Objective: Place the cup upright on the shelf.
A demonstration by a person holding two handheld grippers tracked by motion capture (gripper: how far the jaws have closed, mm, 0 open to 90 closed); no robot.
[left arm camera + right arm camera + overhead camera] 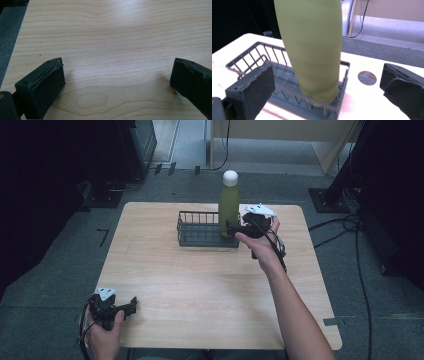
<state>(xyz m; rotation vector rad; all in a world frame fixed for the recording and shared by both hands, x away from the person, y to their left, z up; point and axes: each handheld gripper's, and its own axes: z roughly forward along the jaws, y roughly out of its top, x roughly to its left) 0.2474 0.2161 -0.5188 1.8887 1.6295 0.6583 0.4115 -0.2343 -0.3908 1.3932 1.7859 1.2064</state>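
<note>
A light wooden table (200, 285) stands on grey carpet, with dark equipment and cables in the shadows around it and a pale wooden panel beyond. At the table's near left corner one hand (102, 332) holds the left gripper (131, 304) low over the wood, pointing right; the left gripper view looks along its two jaws, which stand wide apart over bare wood grain with nothing between them. Toward the far middle sits one dark wire basket (200, 231), and in its right end stands one green bottle (229, 207) with a white cap (230, 177), upright, its long axis vertical and the cap on top. Just right of it the other hand (262, 242) brings the right gripper (231, 226) in from the right, pointing left at the bottle's lower body. The right gripper view shows what the high view does not: both jaws are spread, one on each side of the bottle and clear of it, the bottle's base rests on the basket's slatted floor against the near rim, and there is one round hole (367, 77) in the tabletop beside the basket. The cap is out of frame there.
</note>
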